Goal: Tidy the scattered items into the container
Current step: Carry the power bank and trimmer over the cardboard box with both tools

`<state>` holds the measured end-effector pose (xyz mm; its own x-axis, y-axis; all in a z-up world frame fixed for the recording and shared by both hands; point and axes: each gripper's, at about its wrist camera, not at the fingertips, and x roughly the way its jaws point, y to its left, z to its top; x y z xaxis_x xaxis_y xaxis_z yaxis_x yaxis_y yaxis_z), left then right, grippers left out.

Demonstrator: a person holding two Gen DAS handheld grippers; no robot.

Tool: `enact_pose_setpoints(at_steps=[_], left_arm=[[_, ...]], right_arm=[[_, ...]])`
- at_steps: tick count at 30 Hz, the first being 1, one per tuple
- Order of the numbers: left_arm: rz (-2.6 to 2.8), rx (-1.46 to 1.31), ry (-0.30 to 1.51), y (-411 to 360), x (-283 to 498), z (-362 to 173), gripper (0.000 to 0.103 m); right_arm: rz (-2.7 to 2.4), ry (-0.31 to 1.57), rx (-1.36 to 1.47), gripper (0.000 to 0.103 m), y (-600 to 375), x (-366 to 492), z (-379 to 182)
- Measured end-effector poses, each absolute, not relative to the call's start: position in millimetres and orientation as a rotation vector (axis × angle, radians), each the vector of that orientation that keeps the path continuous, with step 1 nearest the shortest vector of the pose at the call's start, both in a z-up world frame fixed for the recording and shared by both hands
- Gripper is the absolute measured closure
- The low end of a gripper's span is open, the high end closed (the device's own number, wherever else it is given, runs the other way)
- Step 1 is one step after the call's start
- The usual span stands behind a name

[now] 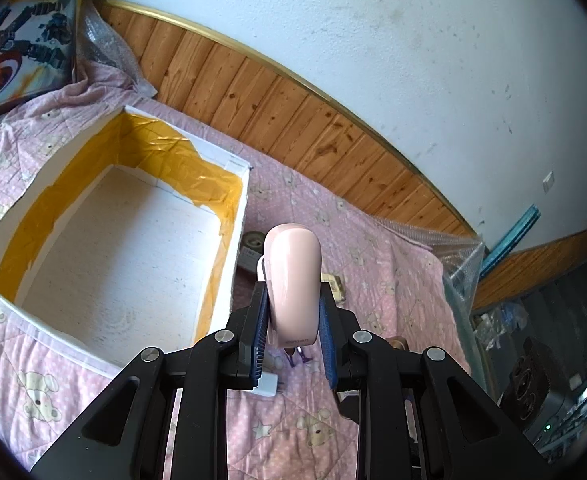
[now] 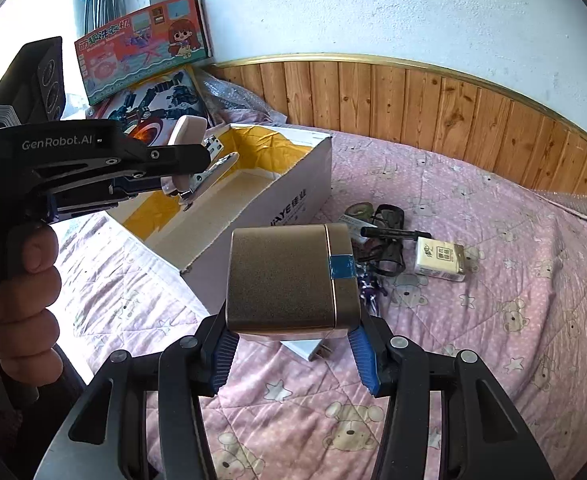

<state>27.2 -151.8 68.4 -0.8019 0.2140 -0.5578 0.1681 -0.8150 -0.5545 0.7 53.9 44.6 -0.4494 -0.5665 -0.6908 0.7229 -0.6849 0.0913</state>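
Note:
My left gripper is shut on a pink stapler and holds it in the air beside the right wall of the open white box; the right wrist view shows the stapler at the box's near left side. The box has yellow tape inside and nothing in it. My right gripper is shut on a gold metal tin with blue tape, held above the pink bedspread in front of the box. Scattered to the right lie a tape roll, a black pen, a black clip and a small white packet.
A white charger lies under the tin. Toy boxes lean against the wall behind the box. A wooden panel wall borders the bed. Bubble wrap and a black device are at the bed's right edge.

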Motion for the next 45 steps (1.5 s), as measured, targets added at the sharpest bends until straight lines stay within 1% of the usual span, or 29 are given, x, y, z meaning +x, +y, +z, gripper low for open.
enact_pose_setpoints(at_steps=[7,17,30,36,45], left_arm=[[2.869,-0.942,-0.969,-185.1,29.3,78.9,0.079],[2.969,-0.933,-0.976,-227.9,13.2,81.0,0.079],[3.069,-1.097,-0.923,-265.2,-50.2,51.8,0.079],[3.05,-1.182,-0.959,-279.8,-71.3,32.5,0.079],[3.041,-1.23,-0.977,-292.7,-91.8,21.7,0.079]], right_arm=[[-2.117,0.266,0.901,0.051,15.5,-3.8,56.9],[-2.099,0.339,0.864,0.051,-36.6,-14.2,68.9],[-2.09,0.446,0.851,0.051,-82.7,-47.4,72.8],[-2.084,0.487,0.845,0.051,-102.0,-66.0,72.8],[-2.049,0.554,0.879,0.051,-128.0,-92.3,57.9]])
